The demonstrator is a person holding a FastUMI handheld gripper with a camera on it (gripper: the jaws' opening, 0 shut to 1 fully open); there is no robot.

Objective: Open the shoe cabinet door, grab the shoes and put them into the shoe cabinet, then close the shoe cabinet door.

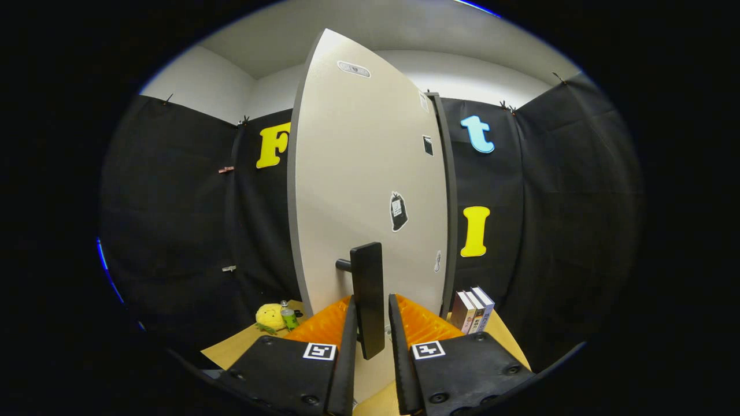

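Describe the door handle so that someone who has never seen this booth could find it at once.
Start at the tall pale cabinet door standing in front of the black cloth wall. Low on its face, a dark flat upright handle stands off the door on a short peg, between the fingers of the claw, which do not visibly press on it. Unlike the flat stickers above it, it juts out.

cabinet door [370, 173] hiding cabinet interior, door stickers [398, 211] unreadable

A: Which colours are seen on the cabinet door [358, 173]?
B: Pale grey is seen, with a black handle [368, 297].
A: And elsewhere?
B: A yellow plush toy [269, 316], a green-labelled bottle [288, 315] and a tan worktop [237, 346] are seen.
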